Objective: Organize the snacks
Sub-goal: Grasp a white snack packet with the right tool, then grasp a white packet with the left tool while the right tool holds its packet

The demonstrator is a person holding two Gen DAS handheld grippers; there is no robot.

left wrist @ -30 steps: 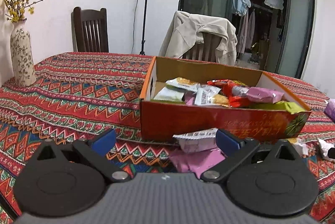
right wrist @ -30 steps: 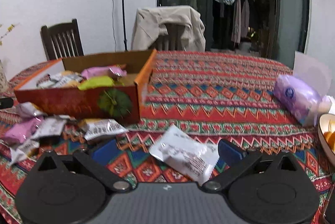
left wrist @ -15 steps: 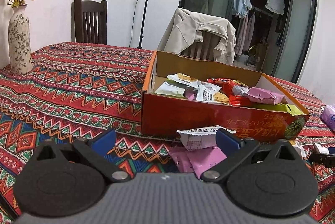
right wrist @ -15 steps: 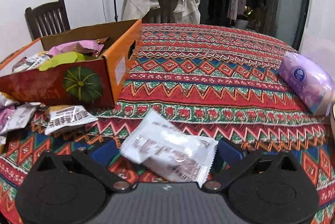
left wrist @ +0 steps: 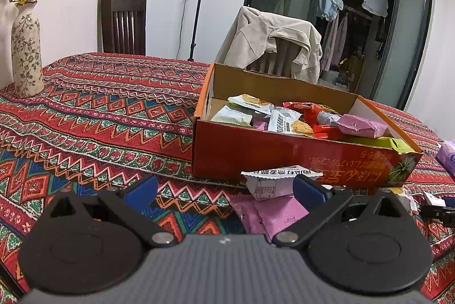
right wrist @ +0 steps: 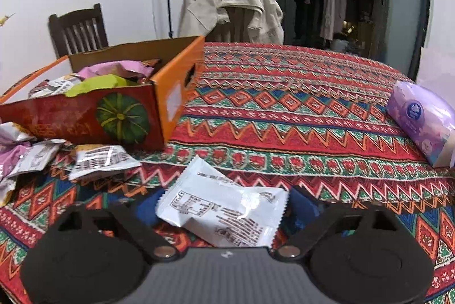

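Observation:
An orange cardboard box (left wrist: 284, 153) holds several snack packets; it also shows in the right wrist view (right wrist: 85, 119). My left gripper (left wrist: 224, 190) is open and empty, low over the cloth in front of the box, with a white packet (left wrist: 273, 184) and a pink packet (left wrist: 273, 213) by its right finger. My right gripper (right wrist: 224, 207) has its jaws on either side of a white snack packet (right wrist: 224, 210) and touching its edges, just above the table. More loose packets (right wrist: 96, 159) lie by the box's front.
A patterned tablecloth (right wrist: 284, 110) covers the table. A purple tissue pack (right wrist: 421, 116) lies at the right. A flower vase (left wrist: 27, 48) stands at the far left. Chairs, one draped with a beige jacket (left wrist: 273, 39), stand behind the table.
My right gripper has closed in around the white packet and lifted it slightly, drifting right. My left gripper has risen a little, still open.

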